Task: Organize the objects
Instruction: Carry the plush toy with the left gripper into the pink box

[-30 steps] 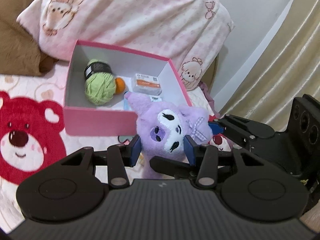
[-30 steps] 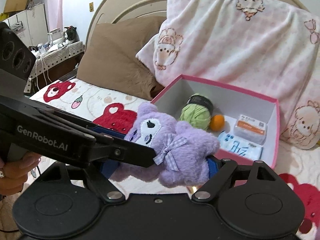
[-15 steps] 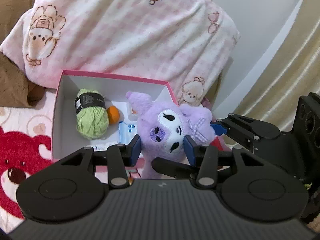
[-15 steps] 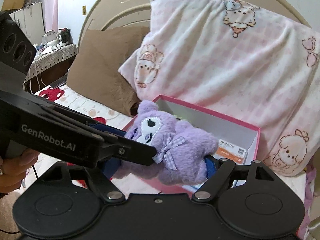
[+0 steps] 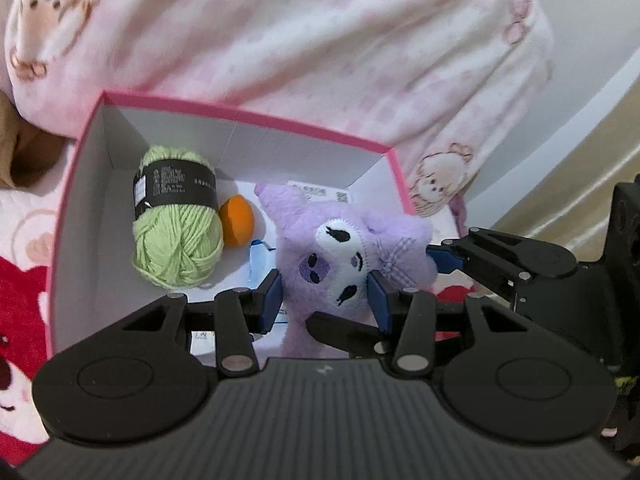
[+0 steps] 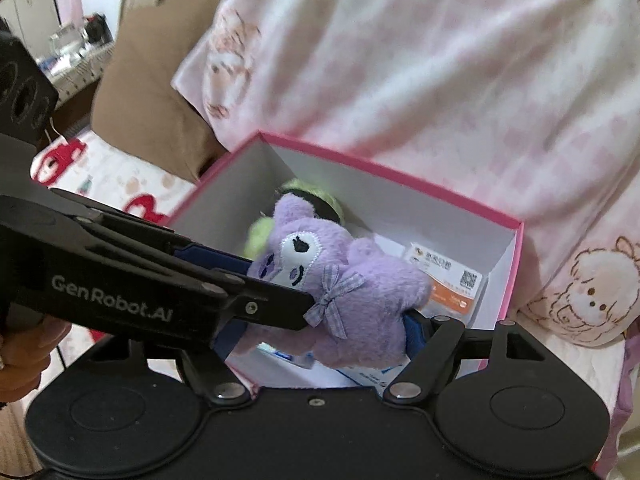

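A purple plush toy (image 5: 340, 256) with a white face and a checked bow is held by both grippers over the pink box (image 5: 248, 114). My left gripper (image 5: 326, 300) is shut on its head. My right gripper (image 6: 320, 320) is shut on its body (image 6: 352, 300). The toy hangs above the box's (image 6: 400, 176) white inside. In the box lie a green yarn ball (image 5: 176, 216), a small orange ball (image 5: 238, 220), an orange-and-white packet (image 6: 448, 284) and a blue-printed packet, partly hidden under the toy.
A pink patterned pillow (image 5: 300, 32) leans right behind the box. A brown pillow (image 6: 148, 108) lies to the left. The box stands on a bedsheet with red bears (image 5: 20, 300). A beige curtain (image 5: 580, 184) hangs at the right.
Both grippers have carried the plush toy forward and over the box; the box now fills the views and the toy hangs above its inside.
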`<state>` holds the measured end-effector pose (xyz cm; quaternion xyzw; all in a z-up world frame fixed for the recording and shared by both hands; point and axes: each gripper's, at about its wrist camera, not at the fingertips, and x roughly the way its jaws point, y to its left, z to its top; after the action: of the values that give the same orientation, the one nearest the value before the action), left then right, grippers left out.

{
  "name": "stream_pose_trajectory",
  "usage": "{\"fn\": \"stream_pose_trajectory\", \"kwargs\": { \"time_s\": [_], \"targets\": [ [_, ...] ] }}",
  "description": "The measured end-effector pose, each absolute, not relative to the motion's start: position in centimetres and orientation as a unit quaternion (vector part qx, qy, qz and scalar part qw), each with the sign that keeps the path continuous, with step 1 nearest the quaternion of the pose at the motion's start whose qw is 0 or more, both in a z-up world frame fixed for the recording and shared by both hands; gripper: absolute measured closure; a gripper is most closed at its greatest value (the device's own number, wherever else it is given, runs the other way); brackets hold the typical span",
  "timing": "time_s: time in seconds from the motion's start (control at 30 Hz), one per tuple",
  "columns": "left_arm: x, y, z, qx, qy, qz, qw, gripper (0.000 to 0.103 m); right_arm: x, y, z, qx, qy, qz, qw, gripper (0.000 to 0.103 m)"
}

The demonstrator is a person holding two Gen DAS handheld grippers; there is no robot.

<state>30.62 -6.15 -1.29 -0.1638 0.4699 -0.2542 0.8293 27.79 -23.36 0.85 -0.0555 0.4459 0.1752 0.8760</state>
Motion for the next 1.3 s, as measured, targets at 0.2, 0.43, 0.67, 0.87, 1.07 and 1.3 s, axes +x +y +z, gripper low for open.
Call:
{"fn": "stream_pose_trajectory", "kwargs": {
  "time_s": [0.2,0.43,0.67,0.87,1.07,1.3],
  "targets": [
    [33.0,-6.5,-4.8,-0.184,0.495,-0.238,0.815,0.059,30.4,-23.5,-2.2,-0.061,0.477,0.157,0.863,0.023],
    [34.7,-7.6,-8.0,-0.176,0.52,-0.22,0.807,0.066,31.8,-23.1,-4.5,-0.083,0.503,0.154,0.846,0.023],
    [35.0,-8.2,-8.6,-0.171,0.52,-0.222,0.807,0.065,31.1,-24.1,-4.0,-0.103,0.498,0.151,0.848,0.03],
    [34.9,-8.6,-8.4,-0.155,0.52,-0.219,0.811,0.06,29.8,-24.7,-3.1,-0.128,0.475,0.133,0.861,0.048],
    [34.9,-9.4,-8.7,-0.15,0.513,-0.223,0.815,0.061,29.4,-25.6,-3.4,-0.112,0.467,0.132,0.867,0.062],
    [35.0,-10.7,-8.8,-0.158,0.509,-0.248,0.809,0.078,29.2,-25.9,-3.6,-0.103,0.461,0.134,0.871,0.063]
  ]
}}
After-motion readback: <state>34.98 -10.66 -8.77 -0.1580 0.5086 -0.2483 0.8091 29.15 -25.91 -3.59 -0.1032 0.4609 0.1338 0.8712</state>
